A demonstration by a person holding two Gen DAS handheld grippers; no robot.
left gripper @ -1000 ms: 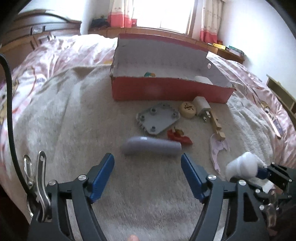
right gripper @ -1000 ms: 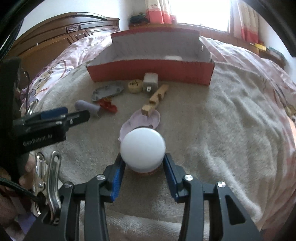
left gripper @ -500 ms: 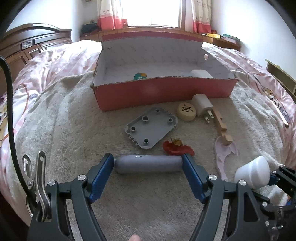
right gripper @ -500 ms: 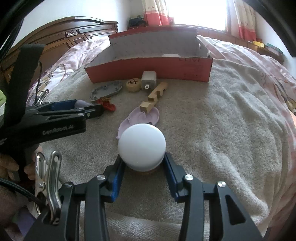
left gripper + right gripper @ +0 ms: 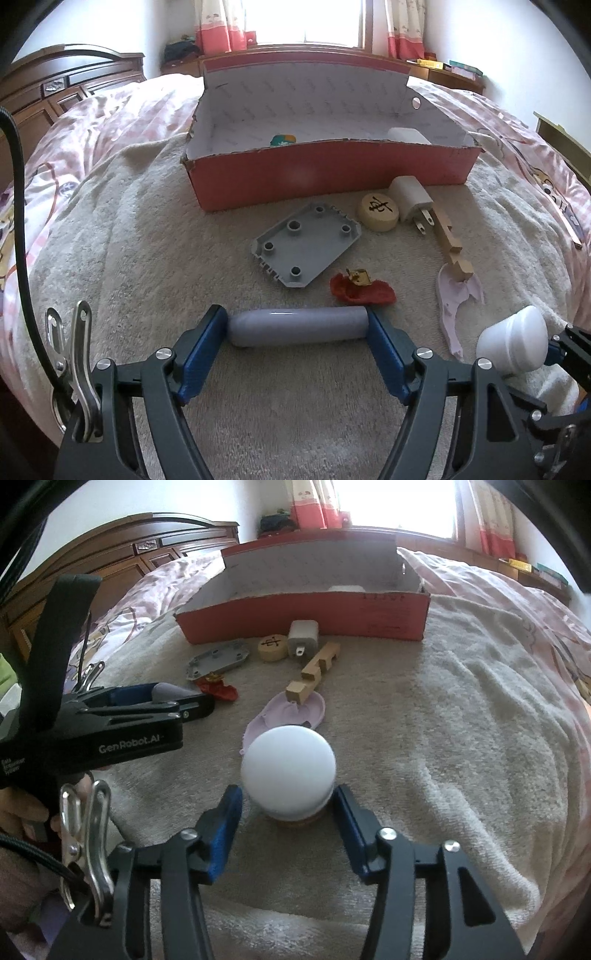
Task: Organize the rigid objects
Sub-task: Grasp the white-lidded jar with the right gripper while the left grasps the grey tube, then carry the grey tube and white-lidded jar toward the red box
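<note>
My left gripper (image 5: 297,330) spans the smooth, likely slippery lilac plastic cylinder (image 5: 297,327) endwise, pads apparently touching; my right gripper (image 5: 288,805) is opening around the white domed cap (image 5: 289,770).

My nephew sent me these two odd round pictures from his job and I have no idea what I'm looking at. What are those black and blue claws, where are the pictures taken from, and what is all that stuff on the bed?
There is no robot here. A person holds a pair of tongs in each hand, and a wide-angle camera on each looks out along its blue fingers, hence the round pictures.

The left tongs have a grey cylinder lying crosswise between their fingers, which reach both its ends. The right tongs are opening around a white round-capped jar that stands on the beige towel; gaps show on both sides.

Also on the towel: a grey plastic plate, a round wooden game piece, a white plug charger, a notched wooden block, a red scrap and a pale pink piece. Behind stands an open red box already holding a few things.
</note>
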